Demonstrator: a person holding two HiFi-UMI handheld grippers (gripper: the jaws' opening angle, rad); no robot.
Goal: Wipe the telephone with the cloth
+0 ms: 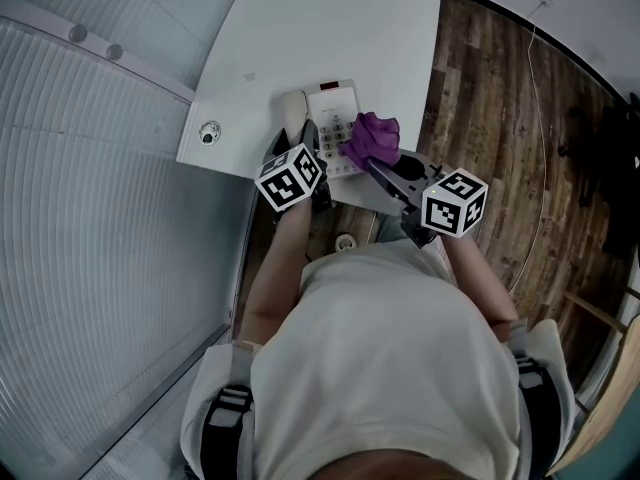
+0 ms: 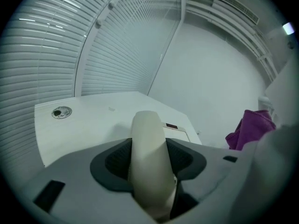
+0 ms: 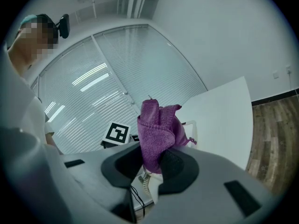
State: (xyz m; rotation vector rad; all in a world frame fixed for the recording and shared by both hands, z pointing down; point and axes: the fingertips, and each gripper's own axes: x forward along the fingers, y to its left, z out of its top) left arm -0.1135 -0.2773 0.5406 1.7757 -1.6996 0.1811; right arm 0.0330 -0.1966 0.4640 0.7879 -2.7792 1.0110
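Observation:
A cream telephone (image 1: 335, 118) lies near the front edge of the white table (image 1: 330, 28). My left gripper (image 1: 306, 140) is shut on its cream handset (image 2: 148, 148), which stands between the jaws in the left gripper view; the phone's base (image 2: 180, 132) shows just behind. My right gripper (image 1: 380, 168) is shut on a bunched purple cloth (image 1: 372, 140), which rests on the keypad's right side. In the right gripper view the cloth (image 3: 158, 129) sticks up from the jaws, with the coiled cord (image 3: 145, 183) below it. The cloth (image 2: 250, 127) also appears at the right of the left gripper view.
A round cable grommet (image 1: 209, 134) sits in the table's near-left corner. Window blinds (image 1: 90, 228) run along the left. Wooden floor (image 1: 500, 118) with a thin white cable lies to the right of the table. The person's body fills the lower head view.

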